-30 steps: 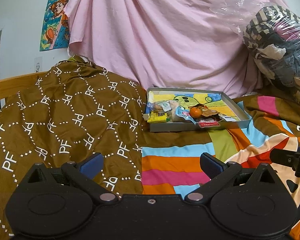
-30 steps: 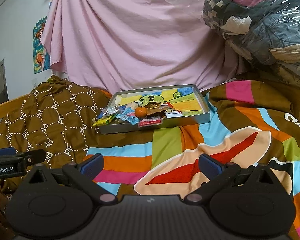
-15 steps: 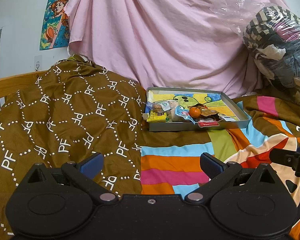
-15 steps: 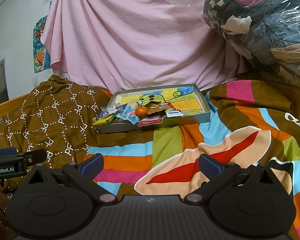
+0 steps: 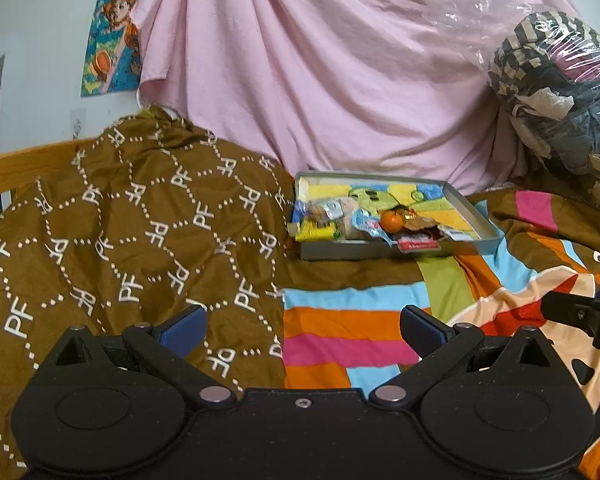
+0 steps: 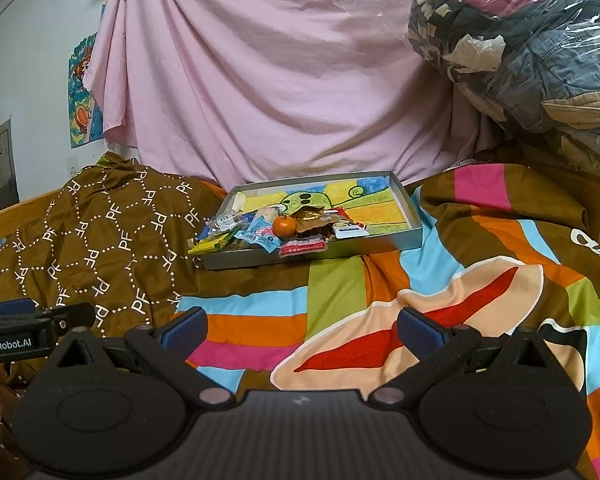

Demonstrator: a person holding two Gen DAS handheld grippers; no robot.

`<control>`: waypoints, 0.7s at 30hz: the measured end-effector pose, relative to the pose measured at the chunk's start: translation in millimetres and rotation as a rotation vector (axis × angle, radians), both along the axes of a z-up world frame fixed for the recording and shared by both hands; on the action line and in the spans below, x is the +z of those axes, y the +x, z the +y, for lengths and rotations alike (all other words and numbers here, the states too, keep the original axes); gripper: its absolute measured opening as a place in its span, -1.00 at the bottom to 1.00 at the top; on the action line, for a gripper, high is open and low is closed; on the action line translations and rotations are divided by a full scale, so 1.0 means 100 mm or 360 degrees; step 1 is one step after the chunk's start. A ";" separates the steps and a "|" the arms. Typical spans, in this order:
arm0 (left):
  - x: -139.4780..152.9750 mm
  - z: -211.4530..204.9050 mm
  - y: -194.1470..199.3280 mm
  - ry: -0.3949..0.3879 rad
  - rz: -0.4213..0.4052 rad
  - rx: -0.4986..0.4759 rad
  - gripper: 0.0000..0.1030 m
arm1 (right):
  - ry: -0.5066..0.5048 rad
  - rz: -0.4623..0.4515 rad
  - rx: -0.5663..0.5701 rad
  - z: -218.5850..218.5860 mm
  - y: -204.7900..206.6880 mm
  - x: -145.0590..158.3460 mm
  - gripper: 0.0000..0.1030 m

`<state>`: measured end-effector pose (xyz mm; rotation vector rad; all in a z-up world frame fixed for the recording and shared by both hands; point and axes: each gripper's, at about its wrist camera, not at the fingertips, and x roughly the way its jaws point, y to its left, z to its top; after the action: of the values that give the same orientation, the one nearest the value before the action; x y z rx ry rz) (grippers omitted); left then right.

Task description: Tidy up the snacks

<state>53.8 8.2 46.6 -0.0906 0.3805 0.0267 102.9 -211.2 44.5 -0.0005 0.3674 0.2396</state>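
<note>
A shallow grey tray [image 5: 384,251] [image 6: 414,216] with a colourful cartoon bottom lies on the bed ahead. A pile of snacks fills its near-left part: a small orange [image 5: 392,221] [image 6: 285,225], a yellow packet [image 5: 315,233] [image 6: 210,244], blue wrappers [image 6: 258,236] and a red-and-white packet [image 5: 417,245] [image 6: 302,246]. My left gripper [image 5: 302,326] is open and empty, well short of the tray. My right gripper [image 6: 300,326] is open and empty too, to the right of the left one.
A brown patterned blanket [image 5: 120,232] is heaped at the left. A striped bedspread [image 6: 460,280] covers the bed. A pink sheet [image 5: 320,72] hangs behind. A plastic bag of clothes [image 6: 532,48] sits at the back right. A wooden bed rail [image 5: 20,168] runs at far left.
Both grippers have drifted slightly; the tray sits a little higher and to the right in the left wrist view. Both stay open and empty.
</note>
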 end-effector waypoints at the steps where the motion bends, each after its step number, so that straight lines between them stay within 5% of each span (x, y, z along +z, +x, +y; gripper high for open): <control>1: 0.00 0.00 -0.01 -0.0018 -0.0004 -0.0022 0.98 | 0.0001 -0.0002 0.0000 0.00 0.00 0.00 1.00; 21: 0.00 -0.07 -0.03 0.0028 0.0005 -0.0022 0.98 | -0.0015 -0.0001 0.0000 0.01 0.00 -0.01 1.00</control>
<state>50.3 0.8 46.4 -0.0705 0.3840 0.0164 102.5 -210.4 43.5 -0.0100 0.3677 0.2381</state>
